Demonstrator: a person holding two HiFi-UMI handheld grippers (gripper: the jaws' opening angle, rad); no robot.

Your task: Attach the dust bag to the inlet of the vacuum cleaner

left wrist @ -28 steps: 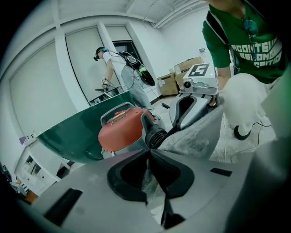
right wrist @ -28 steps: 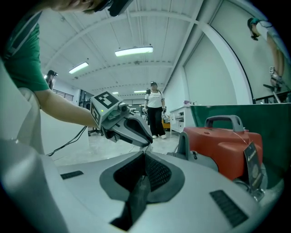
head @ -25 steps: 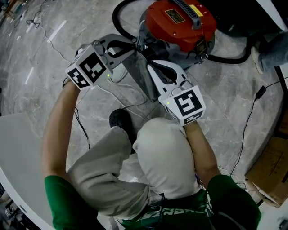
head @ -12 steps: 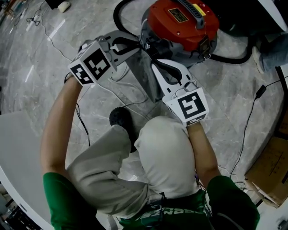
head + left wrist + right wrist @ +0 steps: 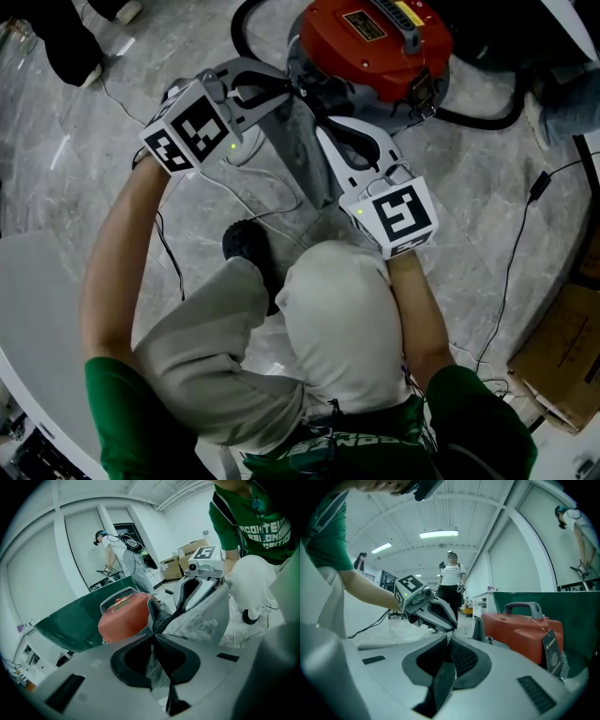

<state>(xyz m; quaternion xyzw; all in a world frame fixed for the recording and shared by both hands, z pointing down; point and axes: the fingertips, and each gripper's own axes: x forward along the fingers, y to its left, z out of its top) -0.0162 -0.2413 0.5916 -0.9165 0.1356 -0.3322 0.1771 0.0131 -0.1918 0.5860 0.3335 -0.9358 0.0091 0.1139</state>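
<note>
We hold the dust bag (image 5: 298, 157) between both grippers, close under the vacuum cleaner (image 5: 375, 42).

Our left hand-held gripper (image 5: 287, 94) is clamped on the grey bag's edge at 11 o'clock. Our right hand-held gripper (image 5: 322, 131) pinches another edge near the centre, so the bag hangs between them. The red-topped cleaner stands at 12 o'clock, with a black hose (image 5: 246, 28) looping round it. Thin cables (image 5: 272, 192) trail over the marble floor (image 5: 84, 141) beneath the bag. Our knee (image 5: 342, 309) and a dark shoe (image 5: 248, 246) crowd in at 6 o'clock, and a cardboard box (image 5: 562, 356) lies at 4 o'clock.
</note>
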